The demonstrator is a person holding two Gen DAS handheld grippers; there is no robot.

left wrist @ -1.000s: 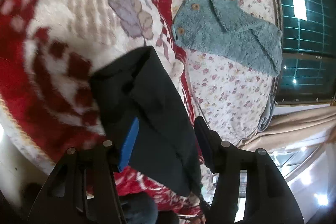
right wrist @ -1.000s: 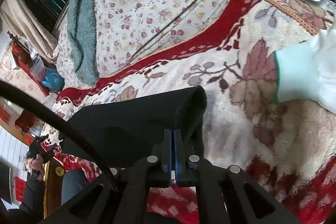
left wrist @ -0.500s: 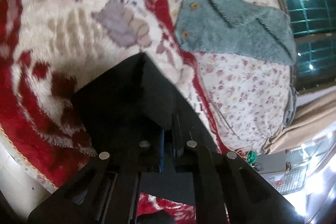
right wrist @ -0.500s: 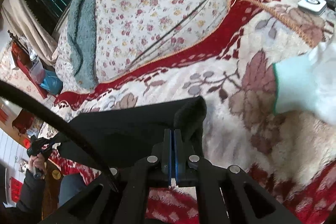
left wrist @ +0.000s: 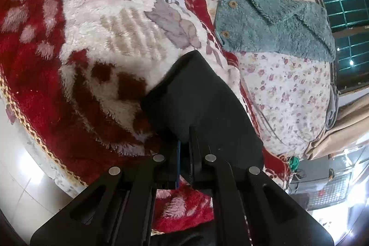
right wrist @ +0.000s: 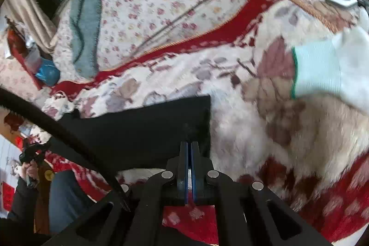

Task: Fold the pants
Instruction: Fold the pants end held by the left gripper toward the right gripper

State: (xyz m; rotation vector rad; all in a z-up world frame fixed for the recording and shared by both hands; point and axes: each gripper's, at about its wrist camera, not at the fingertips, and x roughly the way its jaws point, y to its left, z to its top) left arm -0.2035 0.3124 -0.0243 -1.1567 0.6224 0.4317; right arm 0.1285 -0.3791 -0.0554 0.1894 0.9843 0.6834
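The black pants [left wrist: 200,103] lay on the fluffy red and white blanket [left wrist: 96,22], low in the middle of both pictures. The left gripper [left wrist: 184,149] was clenched on one bit of the pants' near edge. The dark cloth bunched right at its tips and ran up and away to a point near the middle of the frame. The right gripper [right wrist: 189,149] was clenched too, with its blue pads [right wrist: 183,167] pressed together on the near right corner of the pants [right wrist: 138,130].

In the right wrist view, the pants made a wide black band. Their long way ran from the gripper's tips out to the left of the frame — so most of the cloth lay to the left of that gripper, not in front of it. The far edge was a straight line across the middle of the frame. Both grippers seemed to hold the same near edge, one at each end. The next fold would likely carry that edge up the frame, over the far edge. Neither gripper looked nearer — both were right on the cloth.

A fuzzy blue-gray garment [left wrist: 274,20] lay well apart in the upper right of the left view, on a flowered sheet [left wrist: 288,96]. A white and mint garment [right wrist: 322,68] lay well apart at the right of the other view.
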